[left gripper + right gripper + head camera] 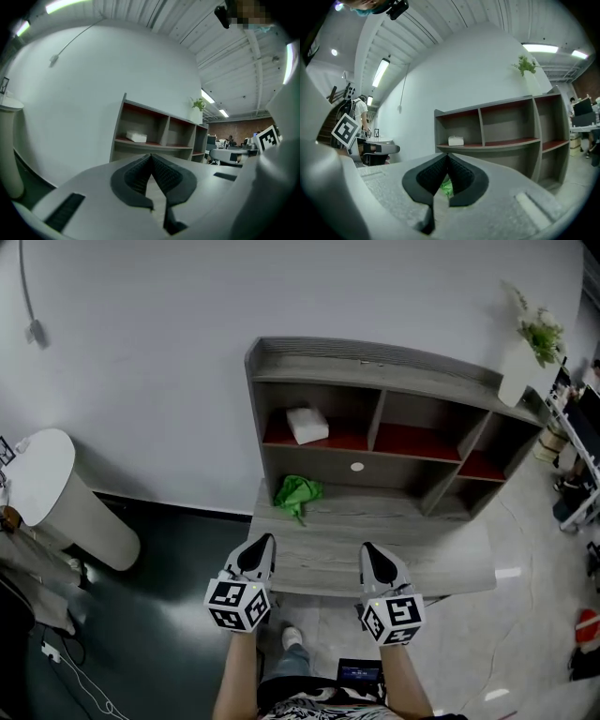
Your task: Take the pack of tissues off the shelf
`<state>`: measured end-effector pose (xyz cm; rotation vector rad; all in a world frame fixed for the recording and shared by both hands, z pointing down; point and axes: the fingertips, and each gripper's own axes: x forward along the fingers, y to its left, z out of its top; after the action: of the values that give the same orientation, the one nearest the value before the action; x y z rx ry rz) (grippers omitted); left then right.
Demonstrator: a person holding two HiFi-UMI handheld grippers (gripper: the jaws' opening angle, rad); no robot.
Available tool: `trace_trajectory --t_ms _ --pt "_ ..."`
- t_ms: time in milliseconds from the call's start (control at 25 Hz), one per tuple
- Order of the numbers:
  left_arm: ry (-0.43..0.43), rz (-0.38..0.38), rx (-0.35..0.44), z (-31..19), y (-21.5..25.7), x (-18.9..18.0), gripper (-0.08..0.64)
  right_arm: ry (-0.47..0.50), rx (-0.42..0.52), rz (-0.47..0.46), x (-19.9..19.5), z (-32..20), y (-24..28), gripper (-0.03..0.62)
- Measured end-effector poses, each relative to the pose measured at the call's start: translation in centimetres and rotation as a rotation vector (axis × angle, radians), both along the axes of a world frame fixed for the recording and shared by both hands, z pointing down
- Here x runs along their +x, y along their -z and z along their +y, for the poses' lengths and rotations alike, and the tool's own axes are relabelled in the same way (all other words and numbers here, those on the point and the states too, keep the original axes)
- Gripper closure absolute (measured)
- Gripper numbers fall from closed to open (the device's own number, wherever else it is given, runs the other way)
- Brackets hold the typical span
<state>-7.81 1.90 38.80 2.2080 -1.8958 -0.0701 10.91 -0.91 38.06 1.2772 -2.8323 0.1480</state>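
A white pack of tissues (307,425) lies in the left compartment of the grey shelf unit (375,362), on its red floor. It also shows as the tissue pack (136,137) in the left gripper view and as the tissue pack (455,140) in the right gripper view. My left gripper (264,542) and right gripper (369,549) hover side by side at the near edge of the desk top (450,554), well short of the shelf. The left gripper (150,156) and the right gripper (446,157) both have their jaws shut with nothing between them.
A crumpled green cloth (297,493) lies on the desk below the tissue compartment. A potted plant (532,343) stands on the shelf's right top. A white round table (56,493) is at left. Office desks and a person stand farther off at right.
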Motion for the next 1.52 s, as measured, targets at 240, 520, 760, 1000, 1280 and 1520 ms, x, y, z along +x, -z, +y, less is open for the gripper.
trace_trajectory --t_ms 240,520,760,1000,1280,1520 --pt "-0.047 0.009 -0.008 -8.8 0.0 -5.2 0.554 -0.055 0.015 0.021 -6.7 -8.1 0.4 0.588" --pt "-0.090 0.050 -0.012 -15.1 -0.7 -8.3 0.554 -0.124 -0.002 -0.008 -9.1 -13.3 0.3 0.586" --pt "-0.135 0.044 -0.020 -17.7 -0.9 -7.9 0.554 -0.121 -0.017 0.031 -10.3 -15.2 0.0 0.584" --pt "-0.146 0.053 0.004 -18.7 -0.7 -8.3 0.554 -0.097 -0.026 0.037 -11.0 -16.0 -0.5 0.584" --pt "-0.149 0.045 0.007 -19.8 -0.9 -8.7 0.554 -0.071 -0.025 0.011 -12.3 -17.3 -0.6 0.571" --pt "-0.154 0.038 -0.005 -20.3 -1.0 -9.2 0.554 -0.071 -0.022 0.010 -13.6 -18.5 -0.5 0.560"
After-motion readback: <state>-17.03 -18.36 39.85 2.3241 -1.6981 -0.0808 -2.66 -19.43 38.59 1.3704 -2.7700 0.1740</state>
